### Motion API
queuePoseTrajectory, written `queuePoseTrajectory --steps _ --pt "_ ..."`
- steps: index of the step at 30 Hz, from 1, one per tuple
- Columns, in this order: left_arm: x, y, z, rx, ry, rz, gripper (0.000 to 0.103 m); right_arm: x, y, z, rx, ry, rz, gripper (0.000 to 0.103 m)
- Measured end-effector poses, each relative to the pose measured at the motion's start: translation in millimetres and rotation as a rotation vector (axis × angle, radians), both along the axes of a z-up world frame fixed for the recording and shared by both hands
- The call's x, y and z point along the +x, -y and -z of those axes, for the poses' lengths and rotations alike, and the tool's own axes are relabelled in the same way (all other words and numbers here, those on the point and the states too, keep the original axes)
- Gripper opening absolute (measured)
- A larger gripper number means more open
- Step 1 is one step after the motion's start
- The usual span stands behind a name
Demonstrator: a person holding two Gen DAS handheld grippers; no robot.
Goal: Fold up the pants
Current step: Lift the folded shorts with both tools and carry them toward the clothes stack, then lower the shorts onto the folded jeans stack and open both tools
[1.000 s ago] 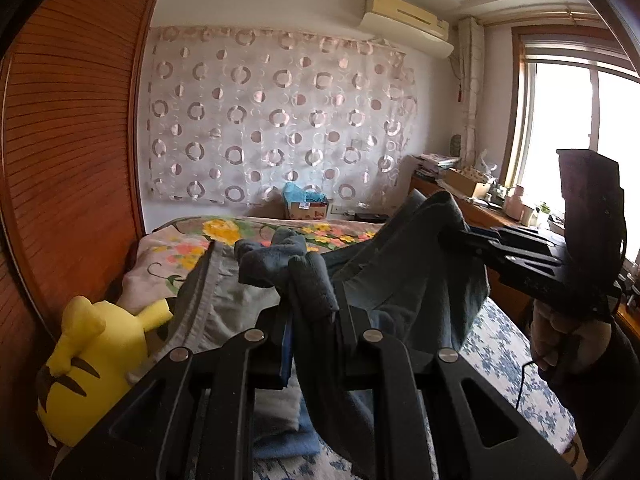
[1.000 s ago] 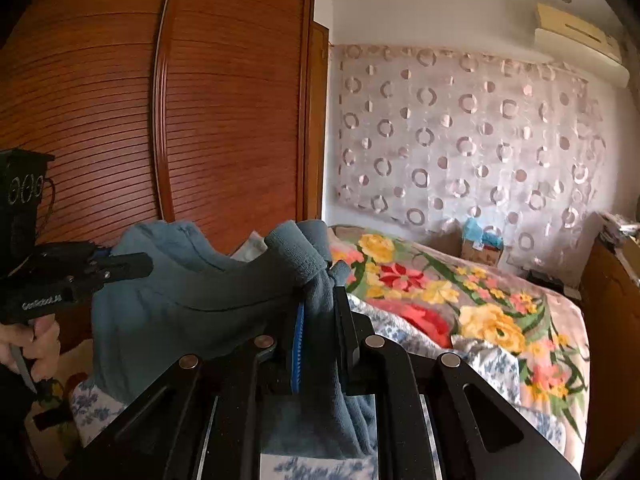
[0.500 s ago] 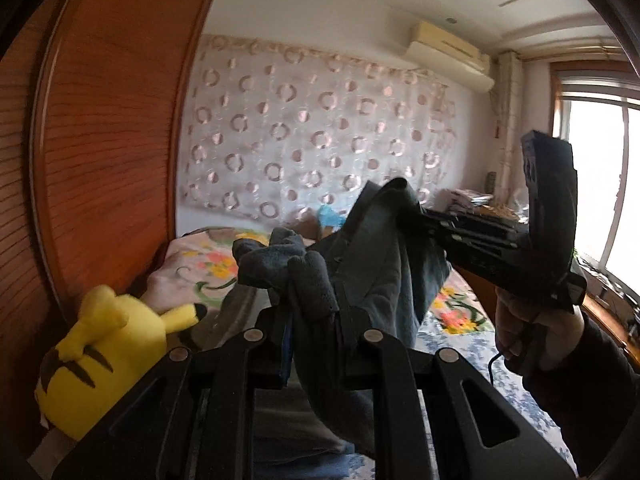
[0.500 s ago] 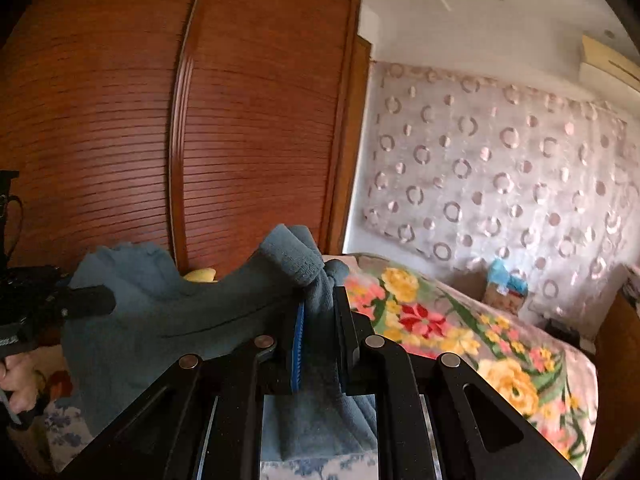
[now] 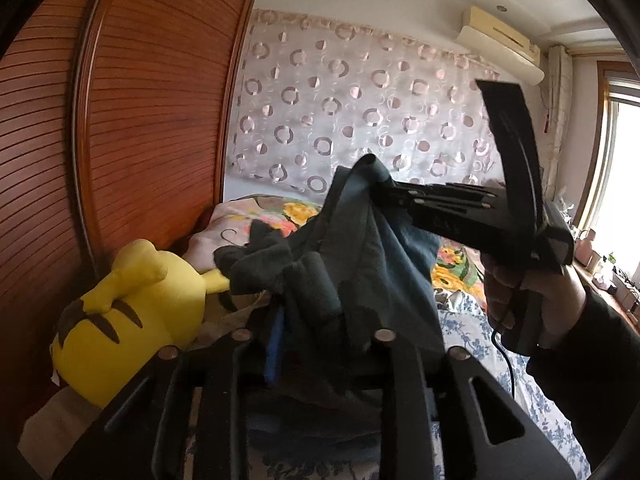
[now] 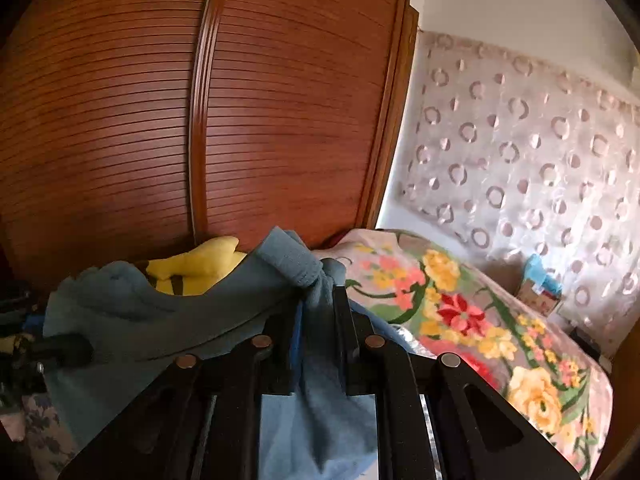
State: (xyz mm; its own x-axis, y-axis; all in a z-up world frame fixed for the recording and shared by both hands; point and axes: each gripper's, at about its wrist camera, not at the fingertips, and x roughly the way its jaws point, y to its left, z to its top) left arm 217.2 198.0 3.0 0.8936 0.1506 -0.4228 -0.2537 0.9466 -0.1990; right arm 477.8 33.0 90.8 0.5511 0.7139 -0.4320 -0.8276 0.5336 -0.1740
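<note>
The dark blue-grey pants (image 5: 384, 272) hang in the air between both grippers above the bed. In the left wrist view my left gripper (image 5: 316, 312) has a bunched cuff between its fingers; its jaws are opening and the cloth sits loosely in the wider gap. My right gripper (image 5: 380, 188) comes in from the right, held by a hand (image 5: 532, 292), and is shut on another edge of the pants. The right wrist view shows my right gripper (image 6: 316, 300) pinching a ribbed cuff, with the pants (image 6: 160, 320) stretching left to the left gripper (image 6: 60, 348).
A yellow plush toy (image 5: 120, 320) lies at the left beside the slatted wooden wardrobe (image 5: 140, 120). A floral blanket (image 6: 460, 312) covers the bed behind the pants. A circle-patterned curtain (image 5: 360, 120) hangs on the far wall, and a window is at the right.
The left gripper's fingers have spread apart around the cuff. The right gripper has swung left, close to the left one, so the pants bunch up between them. Both views have turned toward the wardrobe.
</note>
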Motion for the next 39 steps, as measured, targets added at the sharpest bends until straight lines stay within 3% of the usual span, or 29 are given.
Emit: queuePoseTrajectory --steps 2,4,7,15,24,29,39 --pt "-1.4 -1.6 0.4 -0.013 -0.001 0.009 0.039 6.2 -4.0 -2.3 -0.001 -0.026 0.001 0.020" --pt "-4.3 -1.5 -2.6 -0.025 0.008 0.025 0.043 12.2 0.4 -5.5 0.015 -0.049 0.009 0.036" --pt "-7.8 0.9 -10.1 -0.005 0.025 0.021 0.044 10.9 9.7 -10.3 0.041 -0.052 0.023 0.043" --pt "-7.2 9.2 -27.9 0.044 0.049 0.064 0.047 2.9 38.4 -2.5 0.068 -0.108 0.008 0.044" --pt "16.0 11.2 16.4 0.021 -0.158 0.088 0.047 33.3 35.4 15.6 0.029 -0.242 0.025 0.040" --pt "14.1 12.4 25.5 0.026 -0.192 0.087 0.047 53.7 25.8 23.0 0.035 -0.289 0.072 0.039" --pt "-1.6 16.0 11.3 0.051 -0.191 0.069 0.047 -4.1 39.9 6.7 0.070 -0.242 0.074 0.039"
